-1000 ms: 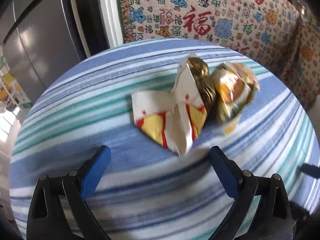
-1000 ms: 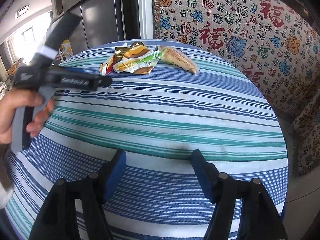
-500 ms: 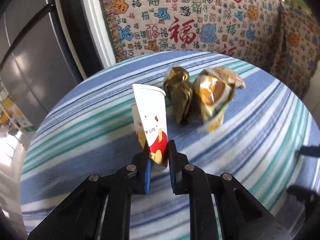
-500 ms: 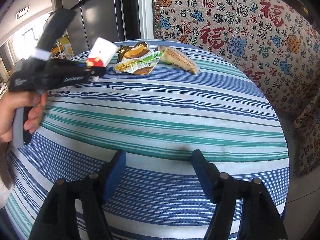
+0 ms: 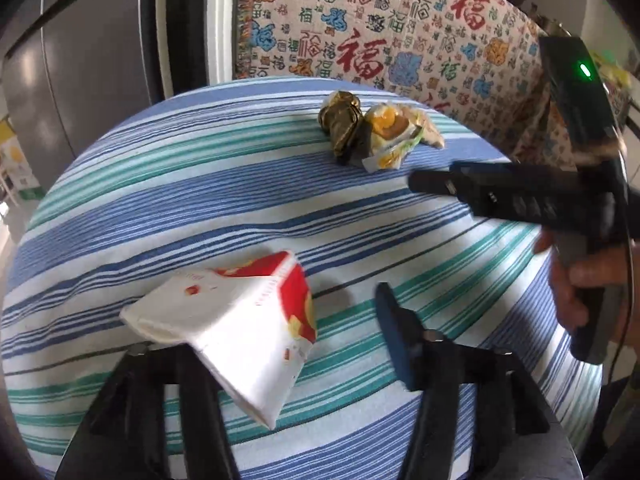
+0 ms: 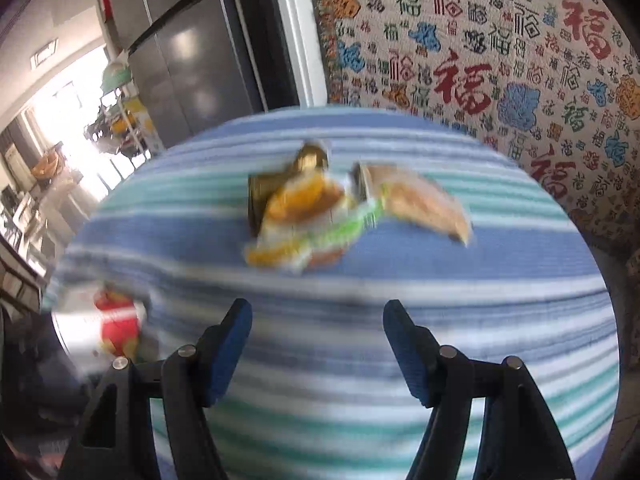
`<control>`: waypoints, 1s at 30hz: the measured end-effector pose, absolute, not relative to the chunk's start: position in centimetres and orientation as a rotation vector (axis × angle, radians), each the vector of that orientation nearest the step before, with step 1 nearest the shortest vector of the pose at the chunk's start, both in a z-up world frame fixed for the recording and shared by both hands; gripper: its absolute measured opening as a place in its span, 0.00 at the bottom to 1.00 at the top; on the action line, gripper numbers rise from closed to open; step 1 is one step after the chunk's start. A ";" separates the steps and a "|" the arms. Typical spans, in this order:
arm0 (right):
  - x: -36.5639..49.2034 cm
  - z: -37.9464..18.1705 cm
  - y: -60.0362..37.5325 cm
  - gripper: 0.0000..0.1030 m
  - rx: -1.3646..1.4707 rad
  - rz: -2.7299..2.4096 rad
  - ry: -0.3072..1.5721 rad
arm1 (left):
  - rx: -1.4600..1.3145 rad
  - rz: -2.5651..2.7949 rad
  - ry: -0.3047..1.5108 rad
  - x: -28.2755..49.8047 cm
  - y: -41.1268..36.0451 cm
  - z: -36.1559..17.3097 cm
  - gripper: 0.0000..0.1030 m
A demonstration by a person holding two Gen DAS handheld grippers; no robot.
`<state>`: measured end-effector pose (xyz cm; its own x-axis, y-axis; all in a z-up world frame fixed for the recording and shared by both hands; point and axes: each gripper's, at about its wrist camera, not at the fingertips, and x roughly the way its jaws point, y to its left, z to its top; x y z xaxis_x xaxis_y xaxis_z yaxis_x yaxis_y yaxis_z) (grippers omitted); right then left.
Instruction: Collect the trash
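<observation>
Left gripper fingers stood wide; the paper cup lay loose at lower centre, apparently liable to slide off. Right gripper fingers wide, wrappers ahead, frame centre.

A round table fills the view, draped in a cloth striped blue, teal and white. Toward its far side a little heap of trash sits together: a crumpled gold wrapper touching a yellow-and-green snack packet, with a tan wrapper just beside them. The right wrist view is blurred, so print on the packets can't be read.
</observation>
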<state>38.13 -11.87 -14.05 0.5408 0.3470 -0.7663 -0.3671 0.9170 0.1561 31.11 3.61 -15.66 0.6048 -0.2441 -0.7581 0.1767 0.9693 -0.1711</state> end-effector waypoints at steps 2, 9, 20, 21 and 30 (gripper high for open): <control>39.5 -13.7 -11.2 0.68 0.000 0.406 0.894 | -0.103 -0.256 0.892 31.4 3.8 -15.5 0.64; 41.0 -14.5 -11.5 0.38 0.108 0.387 0.923 | -0.131 -0.279 0.889 31.1 4.9 -14.4 0.67; 27.0 -13.7 -16.3 0.60 -0.097 0.477 0.932 | -0.168 -0.300 0.873 28.6 8.7 -13.6 0.84; 26.1 -14.1 -17.0 0.73 -0.074 0.456 0.925 | -0.162 -0.293 0.873 28.4 8.9 -13.7 0.84; 23.9 -16.5 -15.7 0.78 -0.212 0.424 0.927 | -0.062 -0.390 0.752 27.1 6.8 -11.6 0.88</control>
<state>23.91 -15.71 -16.52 0.5259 0.2622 -0.8091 -0.4413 0.8974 0.0040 27.15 6.84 -11.60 0.6623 -0.3669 -0.6532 0.3230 0.9265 -0.1928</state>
